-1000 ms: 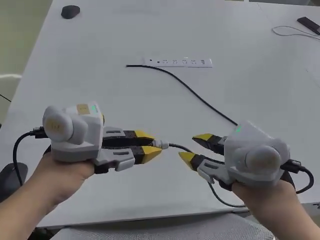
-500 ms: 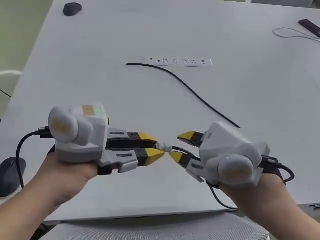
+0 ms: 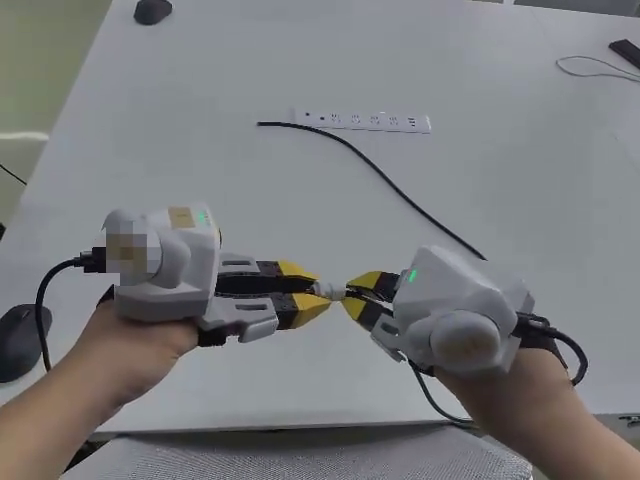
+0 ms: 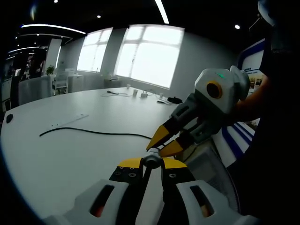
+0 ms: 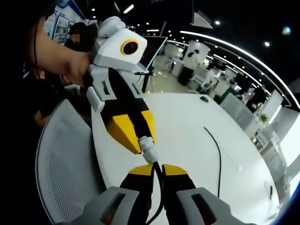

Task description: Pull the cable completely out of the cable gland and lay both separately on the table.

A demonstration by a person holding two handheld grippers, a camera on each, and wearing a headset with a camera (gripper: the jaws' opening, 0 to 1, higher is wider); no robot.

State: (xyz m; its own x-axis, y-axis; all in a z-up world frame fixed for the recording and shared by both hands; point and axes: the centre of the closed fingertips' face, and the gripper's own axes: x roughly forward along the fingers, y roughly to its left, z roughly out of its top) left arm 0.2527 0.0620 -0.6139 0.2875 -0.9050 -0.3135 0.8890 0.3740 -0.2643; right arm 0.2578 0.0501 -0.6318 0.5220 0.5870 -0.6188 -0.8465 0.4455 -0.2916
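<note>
Head view, over the last second: right tool (image 3: 360, 295) came in from the lower right toward centre frame. Its jaws were wide then and are now drawn narrow around the cable (image 5: 157, 180), just beside the cable gland (image 3: 327, 292). It looks clamped: the right gripper view shows the cable running down between the jaws with little gap.

Left tool (image 3: 305, 292) unchanged: jaws narrow, holding the white gland at their tips, low centre of frame, over the near edge of the desk (image 3: 200, 150). Tips of the two tools nearly touch, gland between them.

Cable not out yet, it still enters the gland. A black length lies across the desk toward the power strip (image 3: 365, 121), upper centre.

Judgement: both grips set, approach done. Next is drawing the tools apart along the cable line. A grip this close to the gland may slip
</note>
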